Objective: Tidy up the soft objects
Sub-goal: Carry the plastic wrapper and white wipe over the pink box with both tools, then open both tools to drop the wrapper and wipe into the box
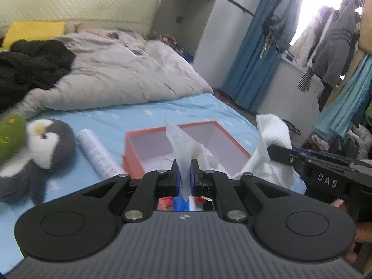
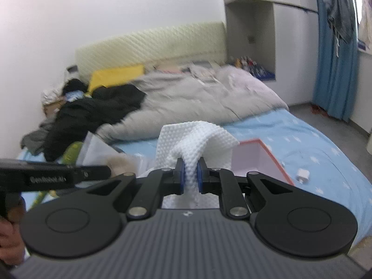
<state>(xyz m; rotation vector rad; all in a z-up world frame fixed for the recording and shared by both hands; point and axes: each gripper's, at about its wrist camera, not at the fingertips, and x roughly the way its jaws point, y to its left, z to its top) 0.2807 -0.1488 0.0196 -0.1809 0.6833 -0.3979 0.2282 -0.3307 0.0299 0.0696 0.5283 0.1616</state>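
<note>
An open orange box with a pale inside sits on the blue bedsheet; its corner also shows in the right wrist view. My left gripper is shut on a thin white tissue held just in front of the box. My right gripper is shut on a white textured cloth, which also shows at the right of the left wrist view. A penguin plush lies at the left, with a rolled white cloth beside it.
A grey duvet and black clothes cover the far bed. A green soft item lies at the left edge. A small white charger lies right of the box. Blue curtains and hanging clothes stand at the right.
</note>
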